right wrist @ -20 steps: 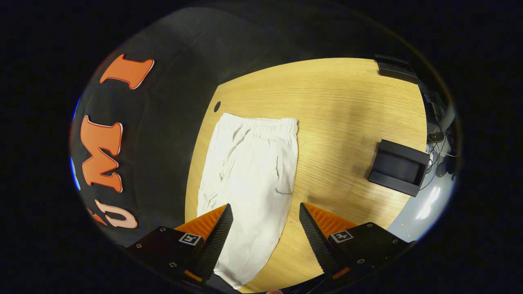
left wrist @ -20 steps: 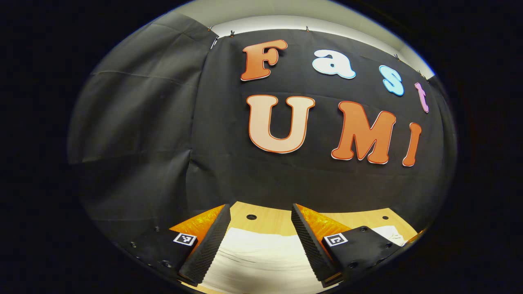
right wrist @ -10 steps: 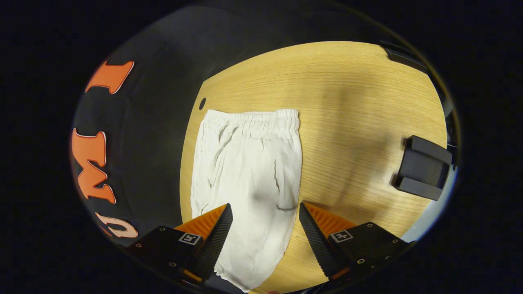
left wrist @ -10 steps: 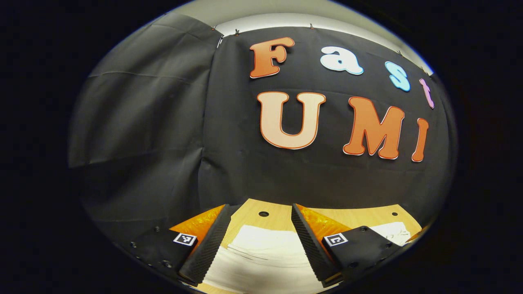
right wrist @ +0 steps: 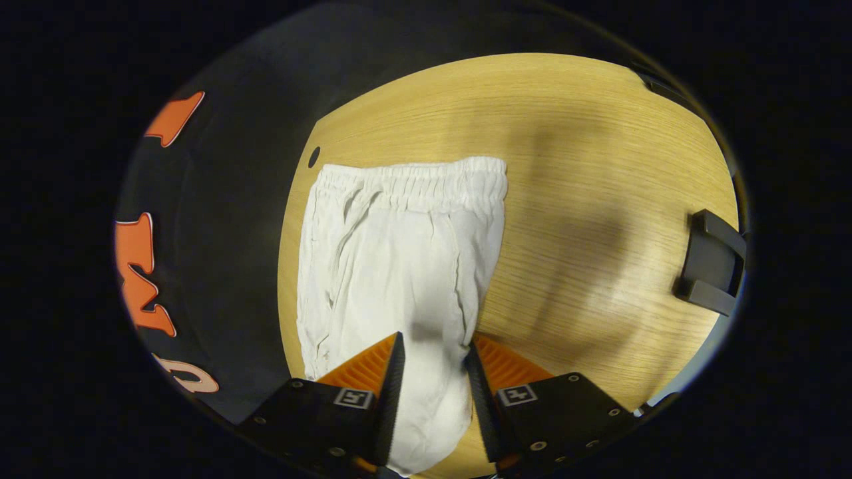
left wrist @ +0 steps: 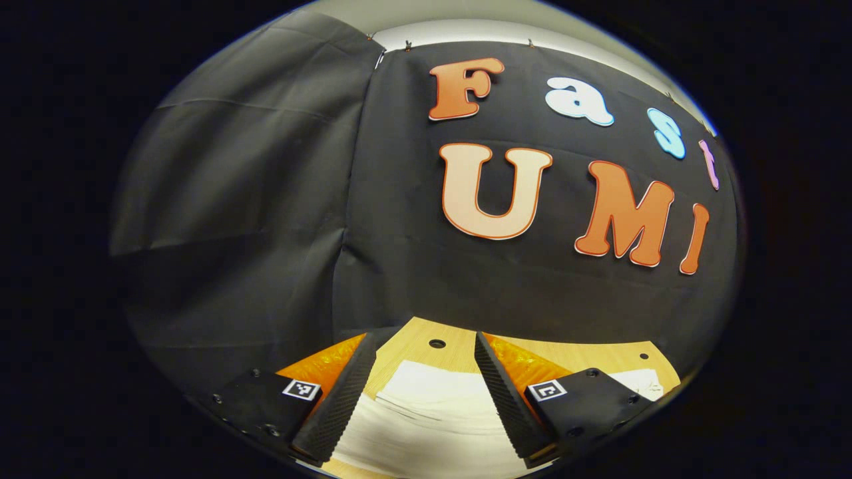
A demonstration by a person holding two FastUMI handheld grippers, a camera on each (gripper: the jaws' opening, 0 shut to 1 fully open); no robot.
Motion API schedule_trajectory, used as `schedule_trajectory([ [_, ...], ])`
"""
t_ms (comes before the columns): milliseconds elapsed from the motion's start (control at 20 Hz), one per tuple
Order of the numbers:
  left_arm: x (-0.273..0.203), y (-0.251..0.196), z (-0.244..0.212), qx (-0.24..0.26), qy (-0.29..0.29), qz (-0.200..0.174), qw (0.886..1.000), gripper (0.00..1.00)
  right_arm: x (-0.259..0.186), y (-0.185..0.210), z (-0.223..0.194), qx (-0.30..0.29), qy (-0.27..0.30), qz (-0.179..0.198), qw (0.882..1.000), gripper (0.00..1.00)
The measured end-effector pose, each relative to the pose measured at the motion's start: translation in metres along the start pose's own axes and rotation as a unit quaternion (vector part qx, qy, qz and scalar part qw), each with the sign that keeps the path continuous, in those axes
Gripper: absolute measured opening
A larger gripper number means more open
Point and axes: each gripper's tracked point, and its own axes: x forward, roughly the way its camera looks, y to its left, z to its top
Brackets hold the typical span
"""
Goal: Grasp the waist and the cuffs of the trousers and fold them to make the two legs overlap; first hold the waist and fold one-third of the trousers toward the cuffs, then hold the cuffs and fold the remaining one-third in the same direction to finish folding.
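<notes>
Trousers point(right wrist: 393, 266) lie flat, white, lightly creased, waistband gathered.

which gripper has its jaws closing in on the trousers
The right gripper: its jaws are narrowed around the white trousers. The left gripper has jaws wide apart.

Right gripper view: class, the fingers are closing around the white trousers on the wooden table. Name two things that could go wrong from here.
1. The right gripper is closing around the edge of the white fabric trousers, far from the elastic waistband; it may catch only the top layer, so the legs could separate when lifted.
2. The left gripper is open above the trousers; lifting one-handed would probably drag them askew across the wooden table.
</notes>
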Motion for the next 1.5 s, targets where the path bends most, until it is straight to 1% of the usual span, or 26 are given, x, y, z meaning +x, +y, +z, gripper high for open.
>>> schedule_trajectory([
  [50, 0.0, 0.003, -0.004, -0.01, 0.005, 0.0, 1.0, 0.98, 0.002, -0.003, 0.0, 0.0, 0.002, -0.008, 1.0, 0.45],
  [100, -0.001, 0.007, -0.006, -0.02, 0.011, 0.001, 1.0, 0.97, 0.004, -0.007, 0.0, -0.002, 0.003, -0.017, 1.0, 0.26],
  [200, 0.0, 0.016, -0.016, -0.038, 0.027, 0.004, 0.999, 0.98, 0.001, -0.009, 0.0, -0.007, 0.004, -0.024, 1.0, 0.02],
  [300, -0.003, 0.024, -0.034, -0.07, 0.056, 0.002, 0.996, 0.97, 0.002, -0.01, 0.001, -0.01, 0.001, -0.031, 0.999, 0.01],
  [350, -0.009, 0.029, -0.044, -0.093, 0.072, 0.002, 0.993, 0.98, 0.003, -0.008, 0.0, -0.004, 0.003, -0.026, 1.0, 0.01],
  [450, -0.014, 0.045, -0.072, -0.149, 0.108, 0.016, 0.983, 0.98, 0.004, -0.007, -0.001, 0.005, 0.012, -0.019, 1.0, 0.01],
  [500, -0.02, 0.055, -0.084, -0.183, 0.125, 0.026, 0.975, 0.95, 0.004, -0.009, -0.001, 0.004, 0.016, -0.02, 1.0, 0.01],
  [550, -0.024, 0.064, -0.101, -0.221, 0.142, 0.037, 0.964, 0.95, 0.002, -0.01, -0.002, 0.003, 0.018, -0.021, 1.0, 0.01],
  [600, -0.029, 0.07, -0.116, -0.258, 0.158, 0.049, 0.952, 0.99, 0.002, -0.01, -0.002, 0.003, 0.02, -0.021, 1.0, 0.01],
  [650, -0.034, 0.075, -0.134, -0.292, 0.172, 0.059, 0.939, 0.99, 0.001, -0.009, -0.002, 0.001, 0.022, -0.02, 1.0, 0.01],
  [800, -0.045, 0.079, -0.181, -0.377, 0.216, 0.084, 0.897, 0.99, -0.001, -0.01, -0.002, -0.009, 0.032, -0.023, 0.999, 0.01],
  [900, -0.051, 0.077, -0.211, -0.422, 0.241, 0.099, 0.868, 0.99, -0.002, -0.008, -0.002, -0.012, 0.034, -0.021, 0.999, 0.01],
  [950, -0.052, 0.075, -0.222, -0.438, 0.251, 0.099, 0.857, 0.99, -0.002, -0.009, -0.002, -0.012, 0.035, -0.02, 0.999, 0.01],
  [1050, -0.049, 0.073, -0.237, -0.448, 0.272, 0.099, 0.846, 0.99, -0.003, -0.01, -0.002, -0.01, 0.04, -0.022, 0.999, 0.01],
  [1100, -0.047, 0.073, -0.242, -0.449, 0.283, 0.104, 0.841, 0.94, -0.004, -0.009, -0.002, -0.008, 0.041, -0.022, 0.999, 0.01],
  [1200, -0.043, 0.073, -0.249, -0.455, 0.299, 0.126, 0.829, 0.99, -0.004, -0.01, -0.001, -0.008, 0.042, -0.023, 0.999, 0.01],
  [1300, -0.041, 0.07, -0.254, -0.461, 0.307, 0.144, 0.82, 0.99, -0.005, -0.01, -0.002, -0.007, 0.044, -0.023, 0.999, 0.01],
  [1400, -0.041, 0.072, -0.255, -0.471, 0.312, 0.151, 0.811, 0.99, -0.005, -0.01, -0.002, -0.002, 0.045, -0.022, 0.999, 0.01],
  [1500, -0.041, 0.072, -0.258, -0.478, 0.315, 0.156, 0.805, 1.0, -0.007, -0.008, -0.001, 0.002, 0.047, -0.022, 0.999, 0.01],
])
